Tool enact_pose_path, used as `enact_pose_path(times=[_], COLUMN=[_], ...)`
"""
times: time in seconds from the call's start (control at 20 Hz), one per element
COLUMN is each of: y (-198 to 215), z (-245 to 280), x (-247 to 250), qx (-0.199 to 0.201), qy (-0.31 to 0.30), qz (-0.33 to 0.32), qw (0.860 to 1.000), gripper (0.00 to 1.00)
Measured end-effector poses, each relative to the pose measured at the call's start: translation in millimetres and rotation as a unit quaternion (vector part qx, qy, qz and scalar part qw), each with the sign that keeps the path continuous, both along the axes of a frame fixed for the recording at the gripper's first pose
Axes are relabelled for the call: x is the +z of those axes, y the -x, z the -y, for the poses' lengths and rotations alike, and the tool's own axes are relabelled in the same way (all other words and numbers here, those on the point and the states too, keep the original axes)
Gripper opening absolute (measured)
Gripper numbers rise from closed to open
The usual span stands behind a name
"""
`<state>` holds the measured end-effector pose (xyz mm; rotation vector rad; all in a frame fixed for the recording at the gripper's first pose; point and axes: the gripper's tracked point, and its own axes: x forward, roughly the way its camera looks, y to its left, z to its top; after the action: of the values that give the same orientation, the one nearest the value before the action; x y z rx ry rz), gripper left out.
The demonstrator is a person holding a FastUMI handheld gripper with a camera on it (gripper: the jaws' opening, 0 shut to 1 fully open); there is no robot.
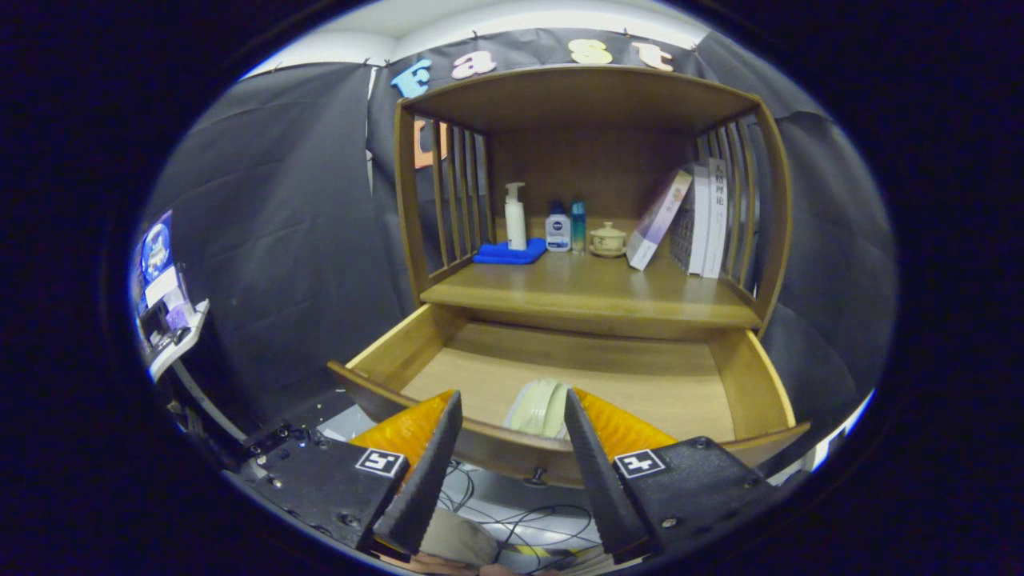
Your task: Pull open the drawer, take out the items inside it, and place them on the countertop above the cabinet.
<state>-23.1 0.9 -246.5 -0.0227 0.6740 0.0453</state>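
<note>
Wooden cabinet [588, 96], drawer [416, 344] already pulled out toward you. Use the drawer as your landmark. Inside it, near the front wall and about midway across, lies a pale green-white item [542, 406], looks like stacked plates or a bag, can't tell which. Rest of the drawer floor is bare wood.

Your tool [512, 424] hangs just in front of the drawer's front wall, fingers spread wide, nothing gripped. The pale item shows in the gap between the two fingers, beyond the tips, not touched. Drawer knob [536, 478] sits below the front wall, between the fingers.

Worktop [576, 292] is directly above the drawer. On it, toward the back: blue cloth [508, 254] at the left, white pump bottle [516, 216] standing on it, then a small white-and-blue bottle [558, 230], a teal bottle [578, 226], a lidded cream cup [607, 239]. Books [696, 216] lean at the right end against the slatted side.

Cables [512, 512] lie on the floor below the drawer.
</note>
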Motion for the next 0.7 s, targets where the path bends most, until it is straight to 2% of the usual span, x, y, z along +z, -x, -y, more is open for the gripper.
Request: enact_pose_path(times=[0.1, 0.15, 0.5, 0.7], y=[-9, -14, -41, -57], z=[8, 11, 35, 26], x=[-3, -6, -51, -65], qx=[-0.009, -0.012, -0.037, -0.017], qy=[-0.002, -0.006, -0.002, -0.007], qz=[-0.034, -0.054, -0.178, -0.214], qw=[0.999, 0.998, 0.983, 0.977], gripper=[0.92, 0.94, 0.92, 0.91])
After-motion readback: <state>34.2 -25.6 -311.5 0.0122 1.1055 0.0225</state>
